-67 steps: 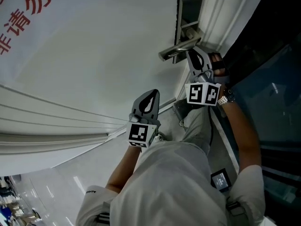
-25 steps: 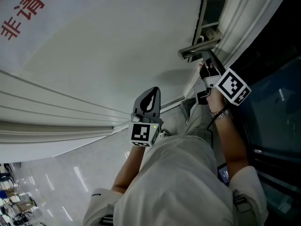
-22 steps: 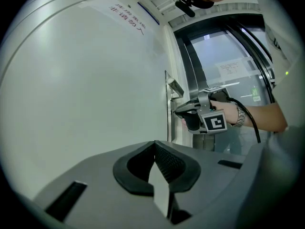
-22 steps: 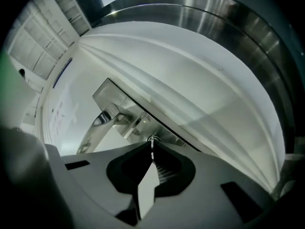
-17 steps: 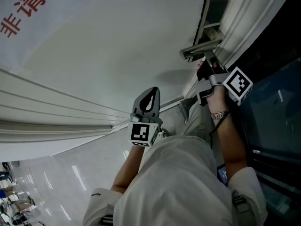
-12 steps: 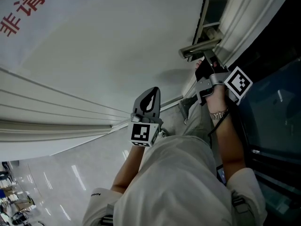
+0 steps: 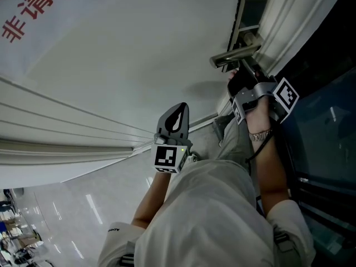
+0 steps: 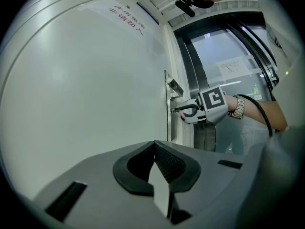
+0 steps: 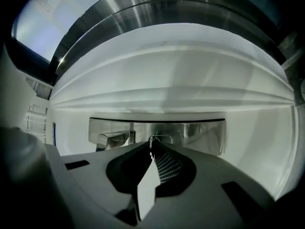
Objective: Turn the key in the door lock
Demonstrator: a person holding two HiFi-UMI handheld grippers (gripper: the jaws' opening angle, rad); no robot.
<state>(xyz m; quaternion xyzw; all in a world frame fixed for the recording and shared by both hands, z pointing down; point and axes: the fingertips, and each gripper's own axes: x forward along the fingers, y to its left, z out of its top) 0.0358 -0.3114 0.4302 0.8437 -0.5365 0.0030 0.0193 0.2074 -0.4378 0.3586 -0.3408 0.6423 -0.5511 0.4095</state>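
Your right gripper (image 9: 151, 148) pinches the key (image 9: 150, 140) in the lock plate (image 9: 200, 131), seemingly mid-turn; your left gripper (image 8: 155, 152), well aside, is closed empty.

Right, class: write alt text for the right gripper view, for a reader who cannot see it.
The right hand-held gripper has its jaws shut on a small key at a steel lock plate on a white door. The door handle juts out near the plate's left end.
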